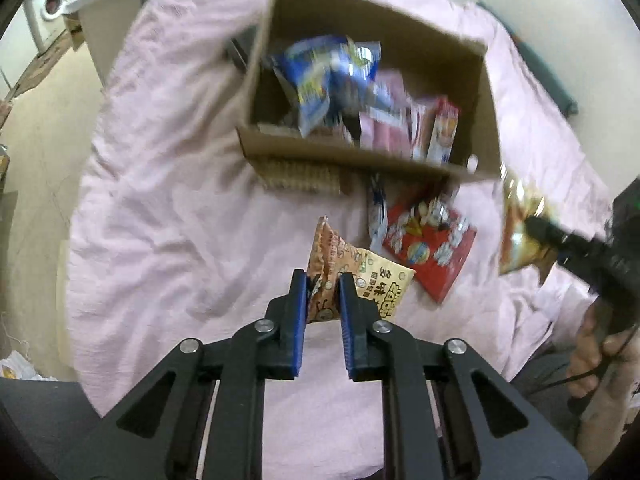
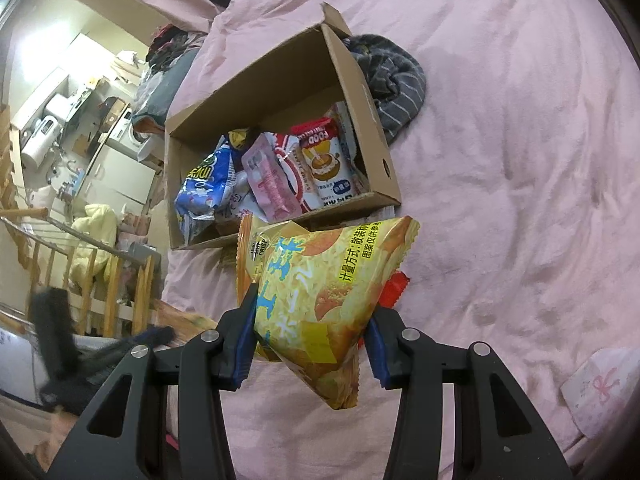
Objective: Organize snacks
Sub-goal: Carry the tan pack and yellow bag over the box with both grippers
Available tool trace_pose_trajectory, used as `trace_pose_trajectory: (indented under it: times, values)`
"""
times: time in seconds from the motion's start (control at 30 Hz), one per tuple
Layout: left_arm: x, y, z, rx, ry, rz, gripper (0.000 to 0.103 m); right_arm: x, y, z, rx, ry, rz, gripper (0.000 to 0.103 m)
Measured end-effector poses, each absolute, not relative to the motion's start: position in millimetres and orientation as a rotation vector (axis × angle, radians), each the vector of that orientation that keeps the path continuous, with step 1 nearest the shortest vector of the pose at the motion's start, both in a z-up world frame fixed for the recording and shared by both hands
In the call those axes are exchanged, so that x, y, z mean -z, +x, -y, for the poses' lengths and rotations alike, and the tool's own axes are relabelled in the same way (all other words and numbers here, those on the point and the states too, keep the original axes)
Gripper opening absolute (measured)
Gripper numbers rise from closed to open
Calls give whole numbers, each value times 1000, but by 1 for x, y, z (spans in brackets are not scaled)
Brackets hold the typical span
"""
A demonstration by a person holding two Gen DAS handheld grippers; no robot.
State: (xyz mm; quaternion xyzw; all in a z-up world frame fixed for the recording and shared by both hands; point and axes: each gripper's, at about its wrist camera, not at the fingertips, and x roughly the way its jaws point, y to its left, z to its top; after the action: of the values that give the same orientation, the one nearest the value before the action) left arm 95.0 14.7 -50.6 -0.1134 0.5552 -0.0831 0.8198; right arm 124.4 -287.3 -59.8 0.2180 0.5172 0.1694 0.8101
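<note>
My left gripper (image 1: pixel 323 286) was clamped on an orange packet (image 1: pixel 352 276), held above the pink bedding (image 1: pixel 160 200) short of the box (image 1: pixel 400 44). A red carton (image 1: pixel 430 246) lay beside the box. My right gripper (image 2: pixel 310 316) was clamped on a yellow crisp bag (image 2: pixel 320 284), also short of the box. I judged both light, soft, crushable; grip at sealed edges. Blur obscured the box's contents in the left view.

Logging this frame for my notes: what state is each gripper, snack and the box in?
left gripper: shut on orange-and-cream snack packet, lifted.
right gripper: shut on yellow chip bag, held up.
cardboard box: open, partly filled with snacks.
red snack box: lying flat on the pink bedcover, outside the cardboard box.
</note>
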Motion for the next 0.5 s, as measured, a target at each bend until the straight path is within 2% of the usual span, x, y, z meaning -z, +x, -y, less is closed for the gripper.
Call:
trace_pose_trajectory:
  times: [0.23, 0.5]
  values:
    - [4, 116, -34, 157, -287, -1042, 12, 45, 126, 277, -382, 441, -1057, 48]
    - [-22, 157, -43, 155, -296, -968, 12, 23, 153, 271, -361, 401, -997, 48]
